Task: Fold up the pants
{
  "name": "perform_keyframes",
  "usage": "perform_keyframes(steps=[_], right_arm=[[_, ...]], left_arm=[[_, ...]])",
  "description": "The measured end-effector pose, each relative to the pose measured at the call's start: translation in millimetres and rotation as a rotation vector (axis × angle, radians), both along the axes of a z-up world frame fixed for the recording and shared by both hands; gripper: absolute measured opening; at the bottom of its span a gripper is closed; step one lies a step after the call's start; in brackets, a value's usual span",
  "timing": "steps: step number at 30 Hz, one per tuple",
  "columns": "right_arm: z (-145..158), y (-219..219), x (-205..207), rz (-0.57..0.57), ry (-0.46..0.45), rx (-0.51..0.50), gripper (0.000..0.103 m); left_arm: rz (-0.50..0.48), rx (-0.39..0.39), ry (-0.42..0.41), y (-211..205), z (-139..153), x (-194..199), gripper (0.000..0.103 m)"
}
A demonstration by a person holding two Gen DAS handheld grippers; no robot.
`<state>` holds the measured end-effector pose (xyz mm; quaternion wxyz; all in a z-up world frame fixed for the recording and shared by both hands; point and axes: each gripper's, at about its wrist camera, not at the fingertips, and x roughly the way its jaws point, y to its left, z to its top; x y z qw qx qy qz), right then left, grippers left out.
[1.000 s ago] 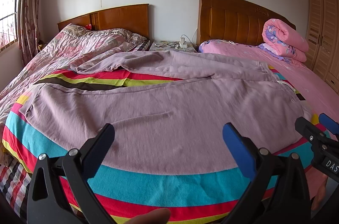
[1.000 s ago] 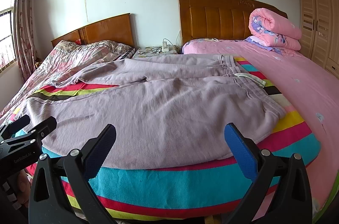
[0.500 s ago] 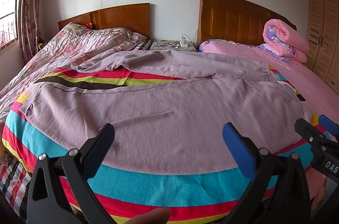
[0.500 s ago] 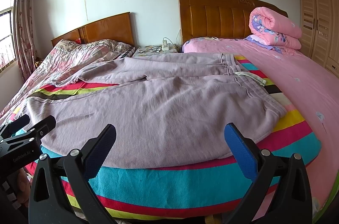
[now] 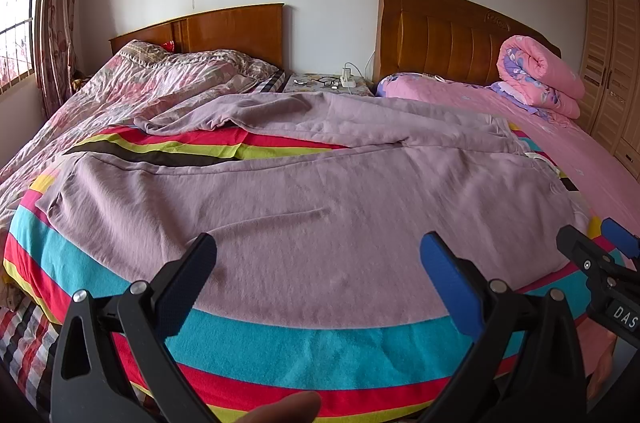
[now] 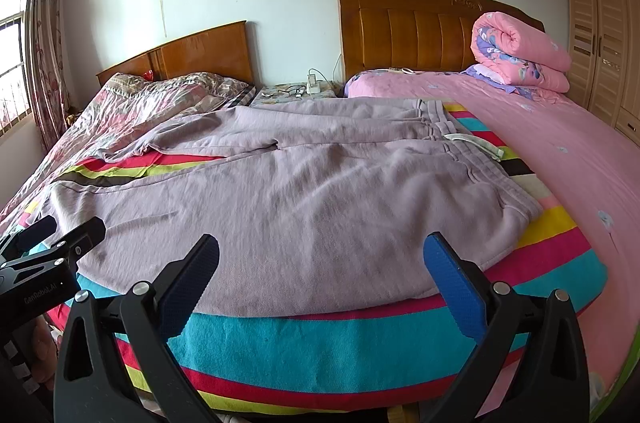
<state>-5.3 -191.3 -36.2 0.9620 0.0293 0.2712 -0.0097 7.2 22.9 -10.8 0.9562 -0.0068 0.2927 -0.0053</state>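
Observation:
Lilac sweatpants lie spread on a striped blanket across the bed. The waistband is at the right, the legs run to the left, and the far leg is bunched. My left gripper hovers open above the near leg's front edge, holding nothing. My right gripper is open too, above the near edge close to the seat. Each gripper shows in the other's view: the right gripper at the right edge and the left gripper at the left edge.
A rolled pink quilt sits at the head of the pink bed. A floral quilt covers the left bed. A nightstand with a charger stands between the headboards. A wardrobe is at the right. A fingertip shows at the bottom.
Both grippers have drifted very slightly; the view shifts a little. The pants lie as before and both grippers stay open.

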Motion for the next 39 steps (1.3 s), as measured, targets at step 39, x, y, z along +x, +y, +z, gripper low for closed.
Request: perform_keyframes(steps=[39], right_arm=[[-3.1,5.5,3.4,-0.006,0.051,-0.038,0.099]], left_arm=[[0.002,-0.025,0.05,2.0,-4.0,5.6,0.102]])
